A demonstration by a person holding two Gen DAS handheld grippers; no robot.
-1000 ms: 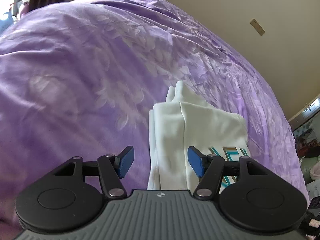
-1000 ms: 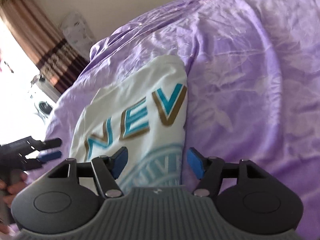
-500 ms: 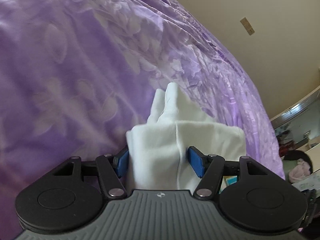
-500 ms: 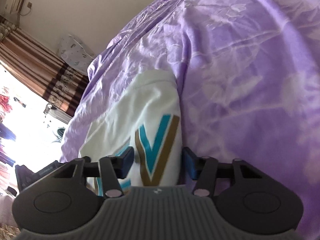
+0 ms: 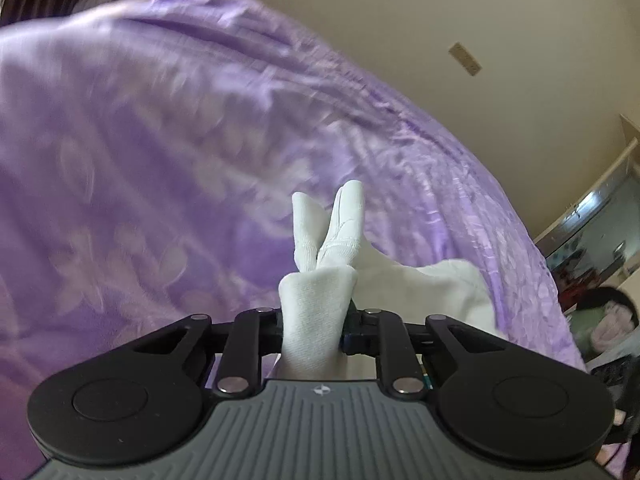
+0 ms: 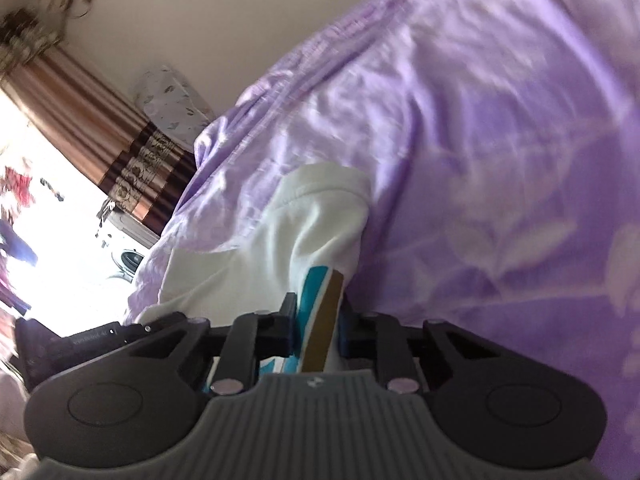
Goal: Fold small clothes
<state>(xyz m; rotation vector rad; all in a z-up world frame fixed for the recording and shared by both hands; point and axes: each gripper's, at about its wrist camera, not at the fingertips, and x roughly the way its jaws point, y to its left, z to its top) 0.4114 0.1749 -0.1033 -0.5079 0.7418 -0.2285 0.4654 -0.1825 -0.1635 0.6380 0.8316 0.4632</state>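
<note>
A small white garment [image 5: 424,292] with teal and gold lettering lies partly folded on a purple bedspread [image 5: 160,160]. My left gripper [image 5: 314,326] is shut on a bunched white edge of it, and two cuff ends [image 5: 328,228] stick up past the jaws. My right gripper [image 6: 316,330] is shut on the printed edge of the same garment [image 6: 280,240], with the teal and gold letter between the jaws. The left gripper's body [image 6: 80,340] shows at the lower left of the right wrist view.
The purple bedspread [image 6: 480,140] fills most of both views. A beige wall [image 5: 480,40] stands behind the bed. Brown curtains [image 6: 80,120] and a bright window are at the left in the right wrist view. A cabinet [image 5: 600,208] stands at the far right.
Both grippers have closed on the garment's edges and lifted them. The fabric has bunched up between the jaws, and both views have tilted upward.
</note>
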